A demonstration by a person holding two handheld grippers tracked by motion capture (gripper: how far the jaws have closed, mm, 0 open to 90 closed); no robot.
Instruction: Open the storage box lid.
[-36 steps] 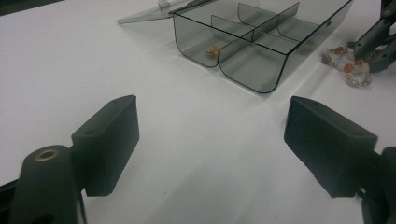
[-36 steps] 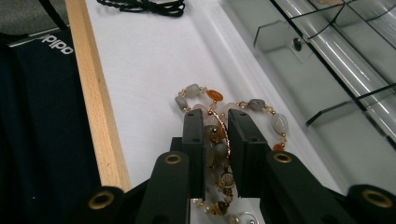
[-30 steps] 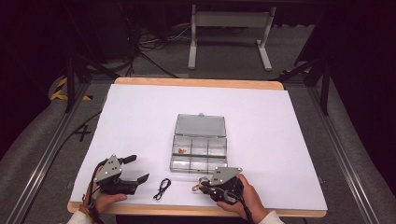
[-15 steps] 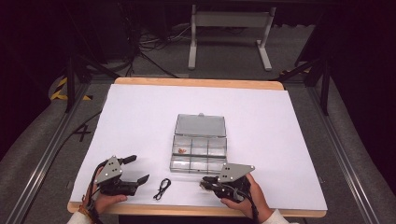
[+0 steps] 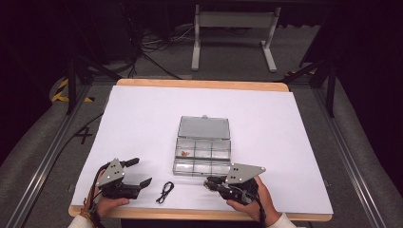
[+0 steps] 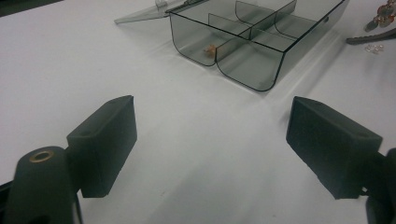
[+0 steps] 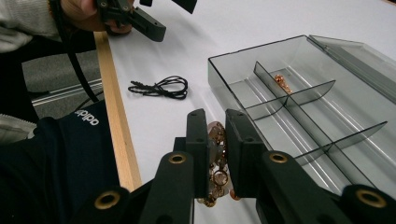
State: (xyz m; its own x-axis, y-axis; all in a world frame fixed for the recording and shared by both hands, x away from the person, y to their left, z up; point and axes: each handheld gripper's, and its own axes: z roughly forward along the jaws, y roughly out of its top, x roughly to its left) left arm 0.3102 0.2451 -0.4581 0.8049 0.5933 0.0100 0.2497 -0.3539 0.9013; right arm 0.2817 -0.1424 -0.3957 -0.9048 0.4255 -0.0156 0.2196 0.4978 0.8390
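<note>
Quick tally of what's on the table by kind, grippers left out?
Compartment box, lid open: 1
Copper-coloured jewellery pieces: 2, one in the box, one in the right gripper's jaws
Coiled black cord: 1
Total: 4

A lab or recording studio is suggested: a white-covered table (image 5: 142, 123) is set among dark surroundings, metal rails (image 5: 43, 161), floor cables (image 5: 152, 47) and hazard tape (image 5: 64, 90).
</note>
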